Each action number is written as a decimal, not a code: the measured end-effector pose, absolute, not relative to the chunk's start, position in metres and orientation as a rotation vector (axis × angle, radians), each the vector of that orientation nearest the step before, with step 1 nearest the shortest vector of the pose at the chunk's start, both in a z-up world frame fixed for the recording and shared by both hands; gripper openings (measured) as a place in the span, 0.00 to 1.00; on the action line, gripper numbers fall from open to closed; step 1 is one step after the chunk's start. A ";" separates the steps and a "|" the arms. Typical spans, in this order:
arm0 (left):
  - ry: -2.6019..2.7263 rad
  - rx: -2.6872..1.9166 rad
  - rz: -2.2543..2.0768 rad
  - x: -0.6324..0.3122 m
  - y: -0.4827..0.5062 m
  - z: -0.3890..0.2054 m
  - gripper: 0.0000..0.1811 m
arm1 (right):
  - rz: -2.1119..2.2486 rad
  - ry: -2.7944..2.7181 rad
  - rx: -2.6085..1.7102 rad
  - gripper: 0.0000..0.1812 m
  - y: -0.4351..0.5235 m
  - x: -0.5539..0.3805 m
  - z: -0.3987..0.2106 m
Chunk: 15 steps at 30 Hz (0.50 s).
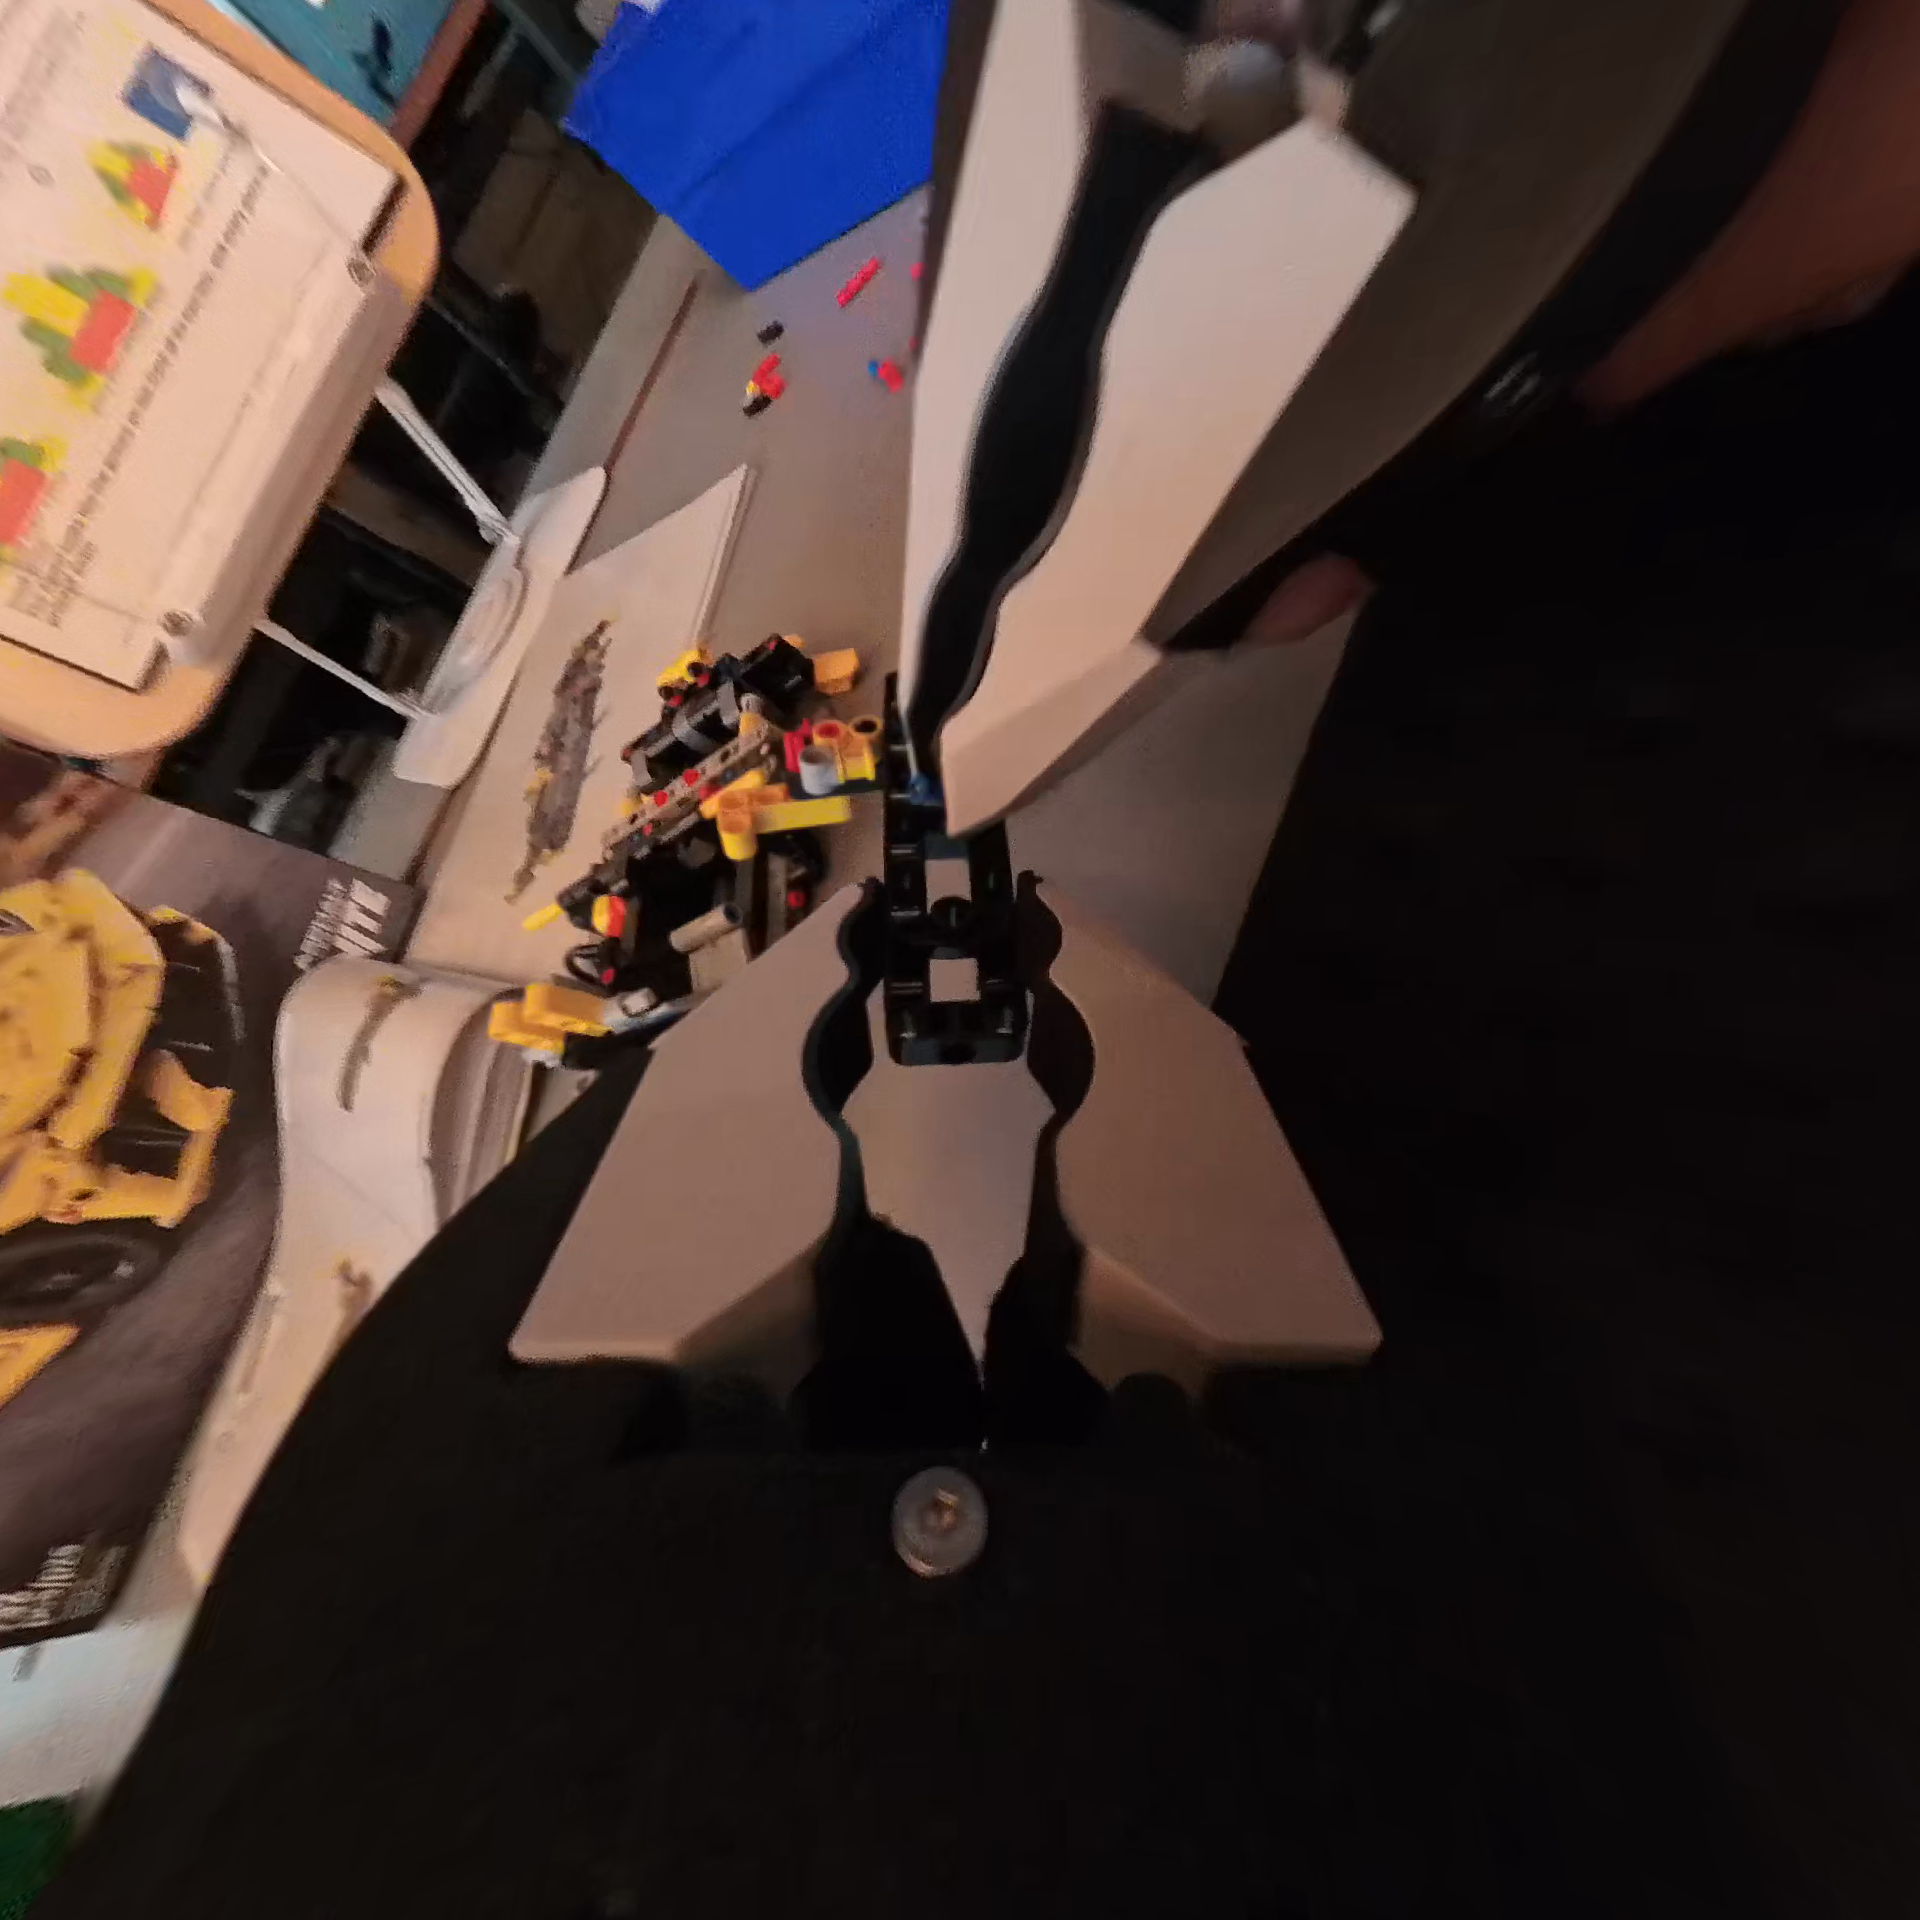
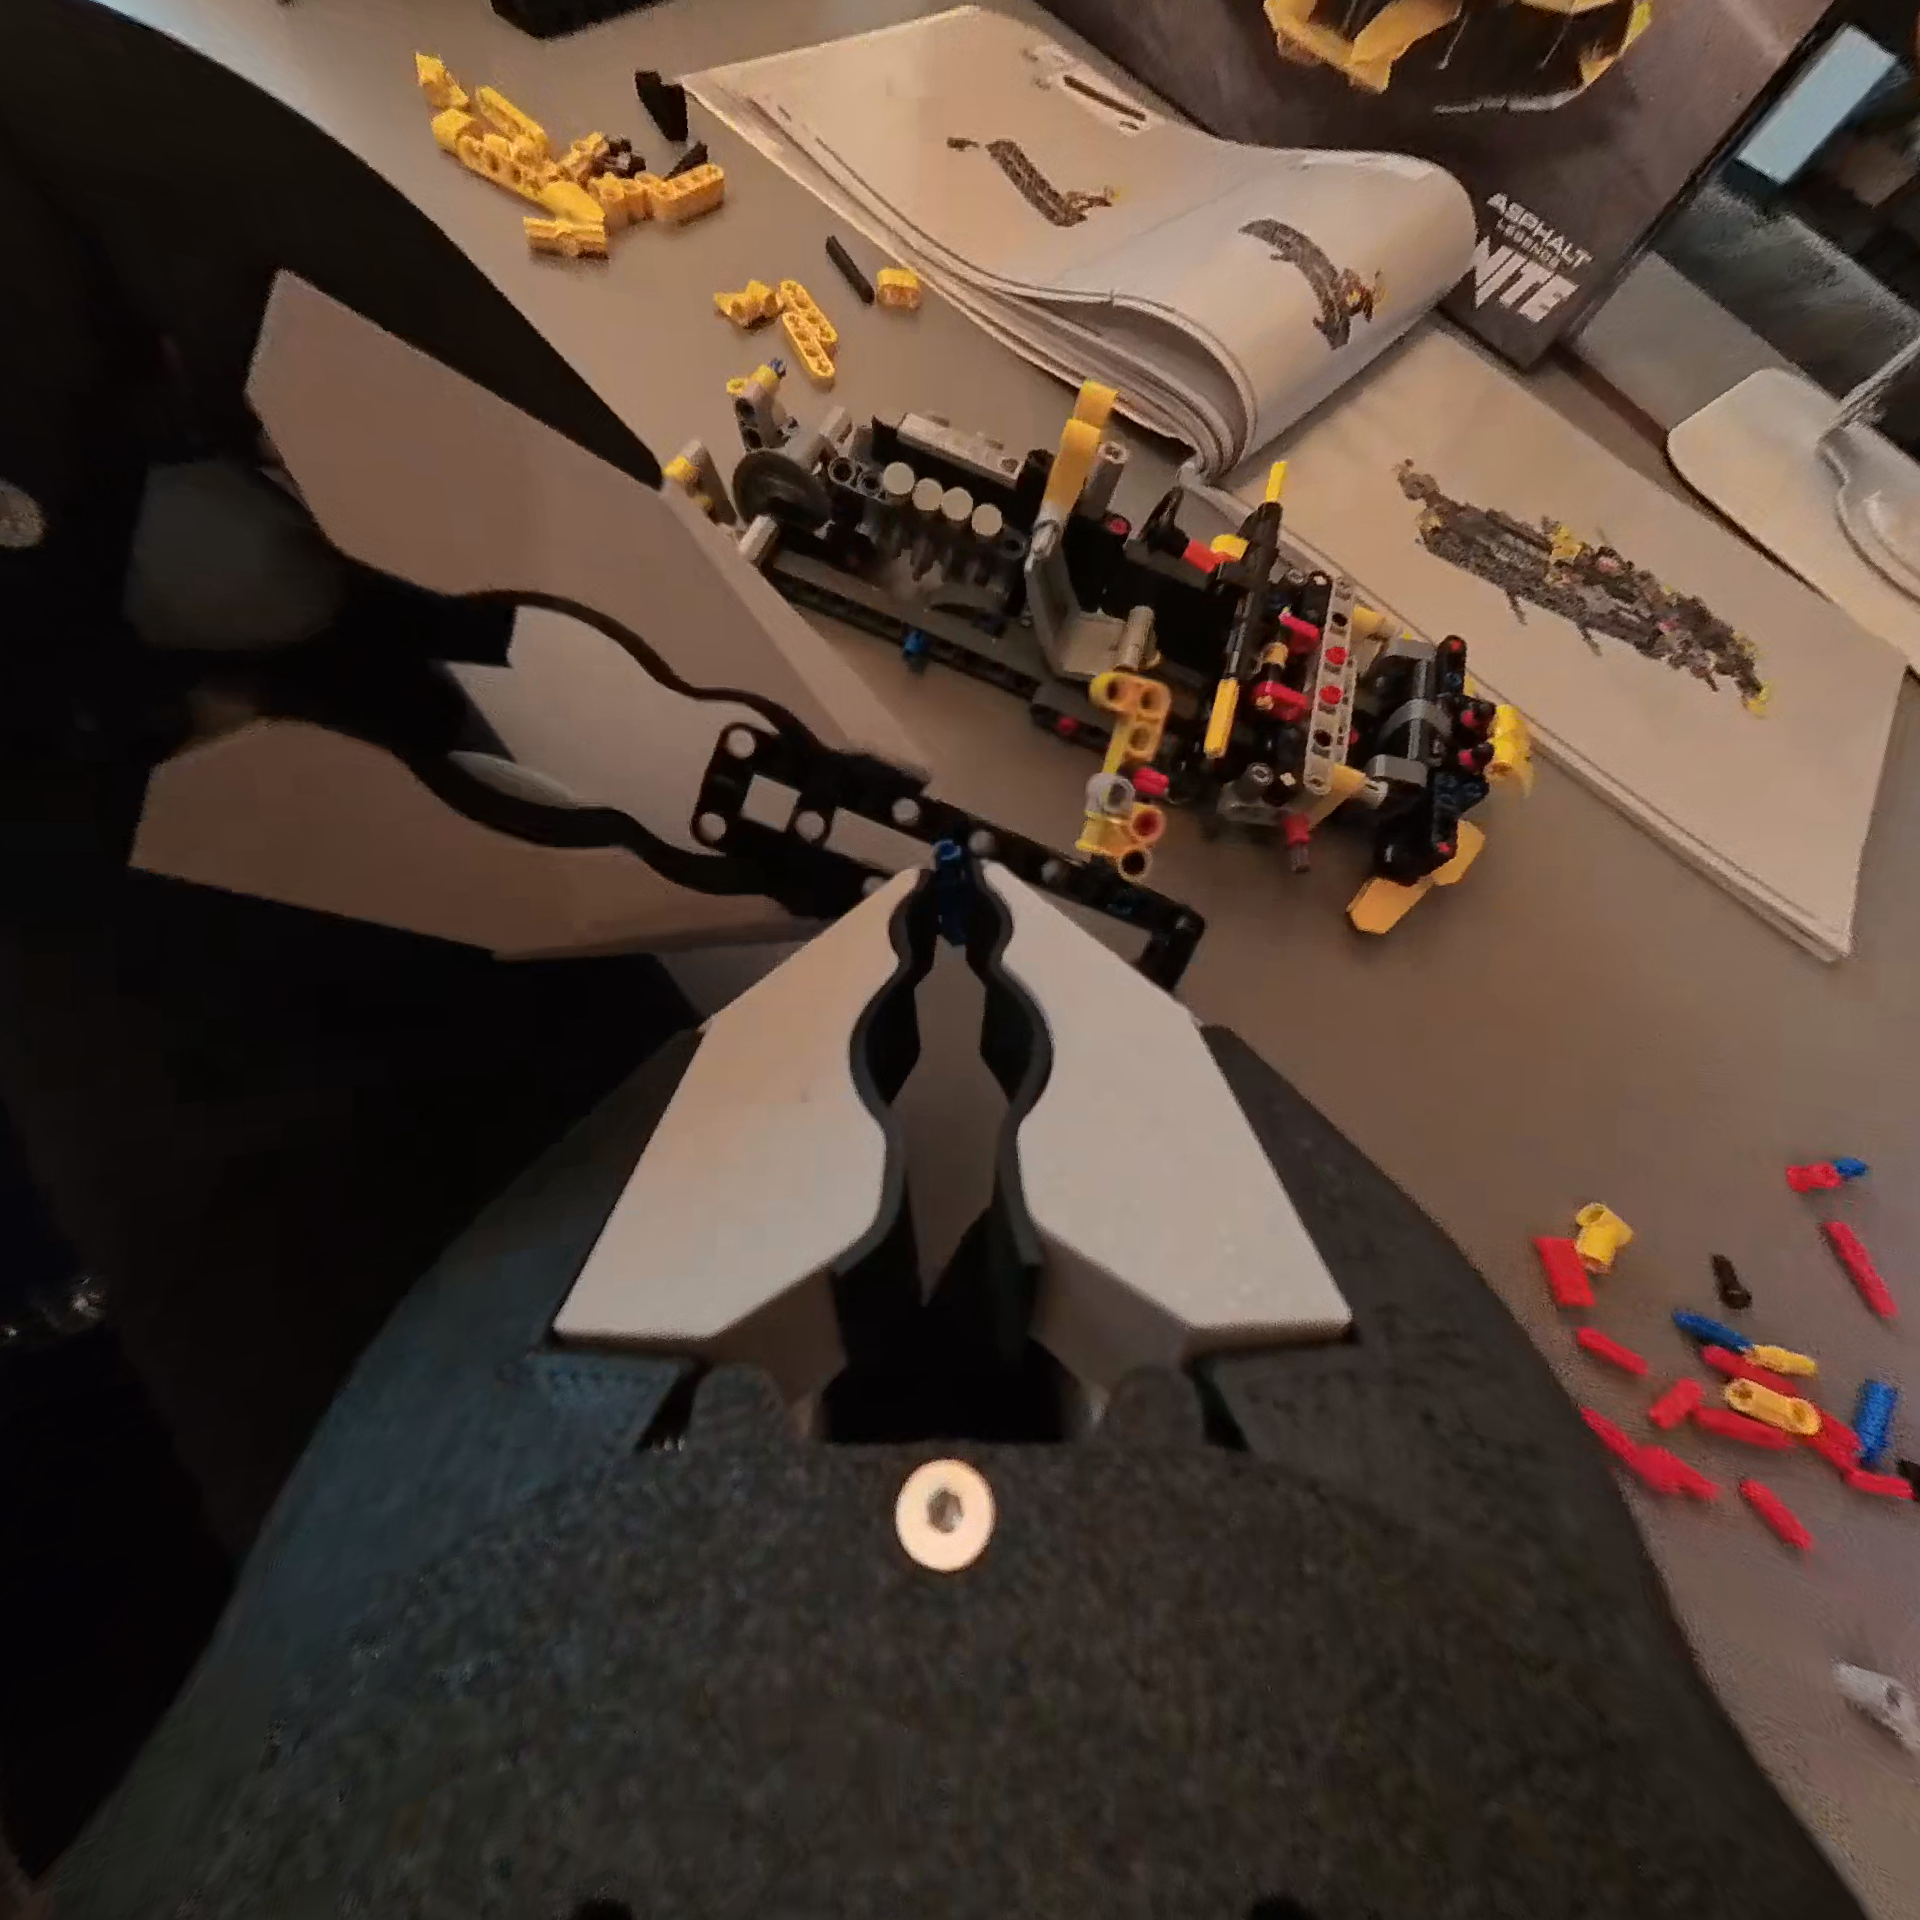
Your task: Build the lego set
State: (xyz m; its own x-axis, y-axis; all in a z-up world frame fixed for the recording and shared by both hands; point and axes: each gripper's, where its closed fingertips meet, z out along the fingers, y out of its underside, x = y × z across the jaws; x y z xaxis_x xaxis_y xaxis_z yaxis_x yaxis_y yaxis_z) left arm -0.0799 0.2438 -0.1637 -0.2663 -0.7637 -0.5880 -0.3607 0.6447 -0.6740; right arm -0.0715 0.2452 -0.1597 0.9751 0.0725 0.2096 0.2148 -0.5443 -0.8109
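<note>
My left gripper (image 1: 948,935) is shut on a black Technic frame piece (image 1: 951,997) and holds it above the table. It also shows in the right wrist view (image 2: 769,805), coming in from the left. My right gripper (image 2: 951,894) is shut on a small blue pin (image 2: 949,878) and holds its tip against the black frame (image 2: 1049,868). In the left wrist view the right gripper (image 1: 930,800) comes down from above onto the frame, with the blue pin (image 1: 923,790) at its tips. The half-built black, grey and yellow car chassis (image 2: 1195,644) lies on the table beyond.
An open instruction booklet (image 2: 1143,260) and the set's box (image 2: 1455,114) lie behind the chassis. Loose yellow pieces (image 2: 561,166) sit at the far left, red and blue pins (image 2: 1756,1382) at the right. A blue bin (image 1: 758,125) stands far off. My left and right fingertips are right by each other.
</note>
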 end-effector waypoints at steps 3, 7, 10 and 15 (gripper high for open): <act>1.900 -1.016 -0.658 -0.079 0.246 -0.165 0.14 | -0.052 -0.122 -2.068 0.02 0.242 -0.067 -0.149; 1.918 -1.070 -0.845 -0.081 0.241 -0.159 0.15 | 0.192 0.008 -1.930 0.02 0.238 -0.062 -0.127; 1.943 -1.058 -0.894 -0.086 0.238 -0.155 0.15 | 0.361 0.063 -1.828 0.02 0.237 -0.065 -0.111; 2.112 -1.095 -1.019 -0.117 0.233 -0.144 0.15 | 0.434 0.028 -1.778 0.02 0.228 -0.065 -0.095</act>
State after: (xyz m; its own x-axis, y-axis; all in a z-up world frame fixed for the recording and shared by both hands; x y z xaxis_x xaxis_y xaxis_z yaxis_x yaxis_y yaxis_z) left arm -0.1169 0.2331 -0.1436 -0.5195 -0.8459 -0.1206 -0.4321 0.3818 -0.8170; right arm -0.0646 0.2280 -0.0947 0.9290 0.2107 -0.3043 -0.2479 -0.2563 -0.9343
